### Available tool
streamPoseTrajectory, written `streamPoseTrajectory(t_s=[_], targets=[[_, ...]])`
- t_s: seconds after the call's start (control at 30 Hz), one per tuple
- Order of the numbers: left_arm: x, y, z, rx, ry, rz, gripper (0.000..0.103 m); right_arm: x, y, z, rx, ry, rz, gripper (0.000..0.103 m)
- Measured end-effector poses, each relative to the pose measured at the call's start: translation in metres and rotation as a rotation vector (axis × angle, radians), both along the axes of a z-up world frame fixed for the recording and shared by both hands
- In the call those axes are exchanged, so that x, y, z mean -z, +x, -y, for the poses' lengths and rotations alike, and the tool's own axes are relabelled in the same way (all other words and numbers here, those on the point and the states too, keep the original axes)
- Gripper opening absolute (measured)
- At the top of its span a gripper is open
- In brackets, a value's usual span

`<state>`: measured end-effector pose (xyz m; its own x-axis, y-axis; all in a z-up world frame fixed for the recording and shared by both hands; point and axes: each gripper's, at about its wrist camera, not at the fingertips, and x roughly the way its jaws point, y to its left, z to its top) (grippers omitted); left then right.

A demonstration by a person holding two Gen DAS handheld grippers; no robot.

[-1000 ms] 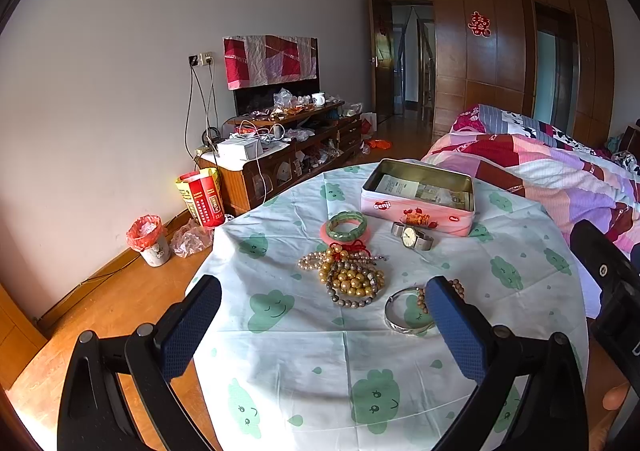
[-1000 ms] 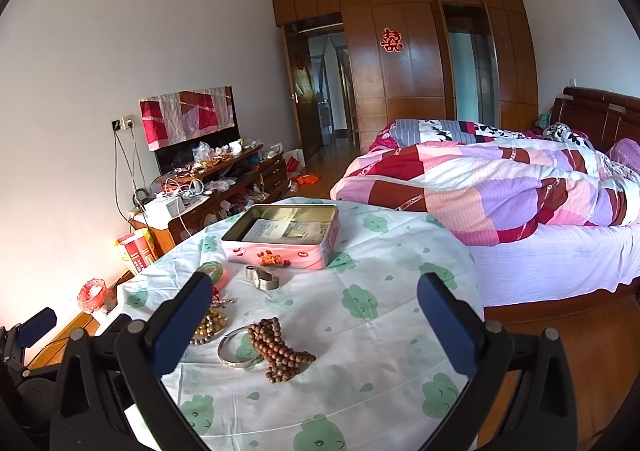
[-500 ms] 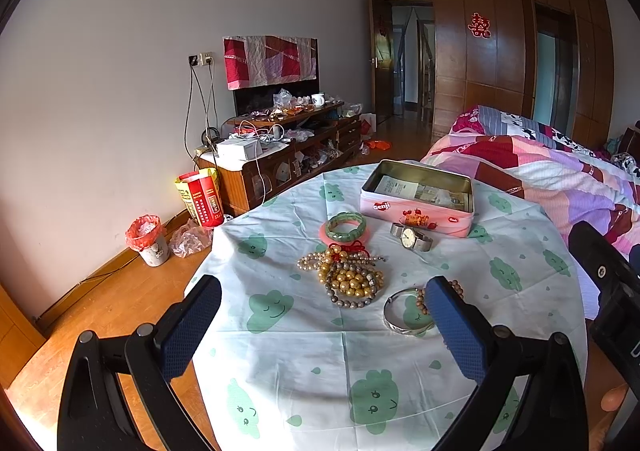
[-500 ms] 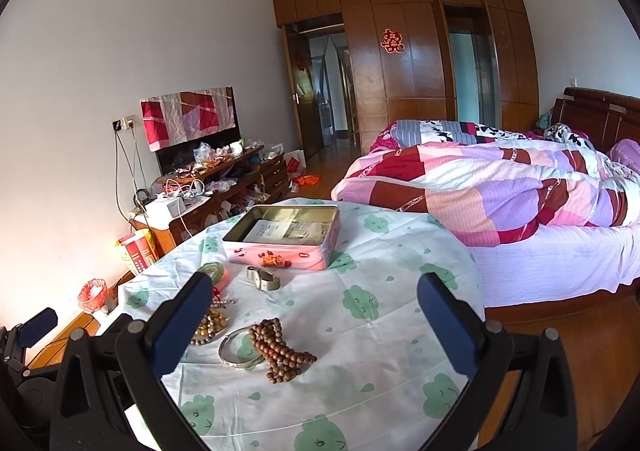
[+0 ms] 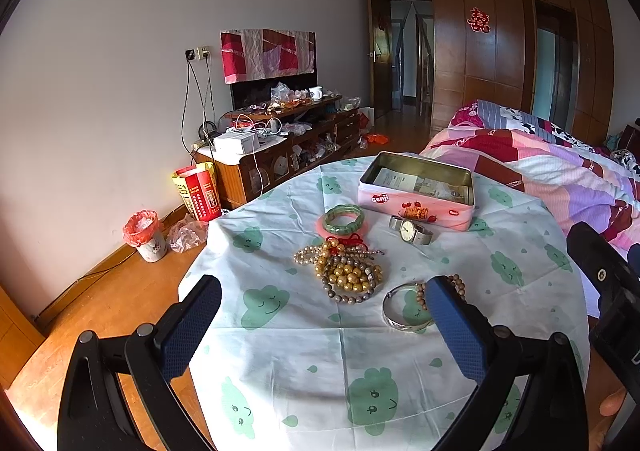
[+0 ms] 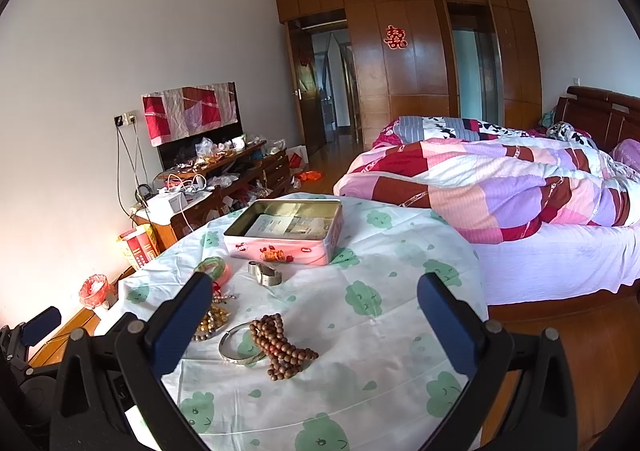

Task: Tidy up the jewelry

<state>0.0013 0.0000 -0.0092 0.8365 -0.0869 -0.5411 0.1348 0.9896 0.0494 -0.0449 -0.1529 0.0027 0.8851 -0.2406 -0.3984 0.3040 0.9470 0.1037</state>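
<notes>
Since both the left gripper and the right gripper hang wide apart and empty, nothing looks sorted yet: bracelets, bangle, wooden beads and watch lie ahead of the fingers, the open tin beyond them.

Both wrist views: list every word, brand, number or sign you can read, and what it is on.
"genji": front wall of the pink tin, left wrist view.
Red double-happiness sign: paper cutout on the wooden wardrobe.
Paper sheets inside the tin: print too small to read.
Watch dial: too small to read.
Red and yellow bag on the floor: lettering blurred.
Small red logo on the tin's right end: unreadable.
</notes>
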Motion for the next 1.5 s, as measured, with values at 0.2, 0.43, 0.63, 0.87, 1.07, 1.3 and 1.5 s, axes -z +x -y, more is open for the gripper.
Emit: streamPoseTrajectory(t_s=[0.2, 0.43, 0.63, 0.87, 1.07, 1.3, 1.5], targets=[[0.015, 0.016, -0.002, 0.002, -0.003, -0.039, 0.102, 0.009, 0.008, 0.008, -0.010, 0.023, -0.037, 0.103], [0.049, 0.042, -0.017, 0.035, -0.009, -0.123, 0.102, 0.038, 0.030, 0.022, -0.080, 0.040, -0.133, 0.103], [0.072, 0.068, -0.033, 0.034, -0.046, -0.202, 0.102, 0.070, 0.058, 0.026, -0.216, 0.098, -0.275, 0.076], [0.069, 0.083, -0.035, 0.071, -0.041, -0.168, 0.102, 0.082, 0.094, 0.003, -0.358, 0.064, -0.356, 0.063], [0.071, 0.100, -0.026, 0.117, -0.007, -0.153, 0.092, 0.107, 0.115, -0.008, -0.411, 0.031, -0.479, 0.042], [0.087, 0.128, -0.028, 0.154, -0.099, -0.258, 0.064, 0.097, 0.101, 0.023, -0.388, 0.140, -0.419, 0.025], [0.104, 0.136, -0.021, 0.164, -0.138, -0.337, 0.041, 0.069, 0.084, 0.044, -0.313, 0.152, -0.296, 0.025]])
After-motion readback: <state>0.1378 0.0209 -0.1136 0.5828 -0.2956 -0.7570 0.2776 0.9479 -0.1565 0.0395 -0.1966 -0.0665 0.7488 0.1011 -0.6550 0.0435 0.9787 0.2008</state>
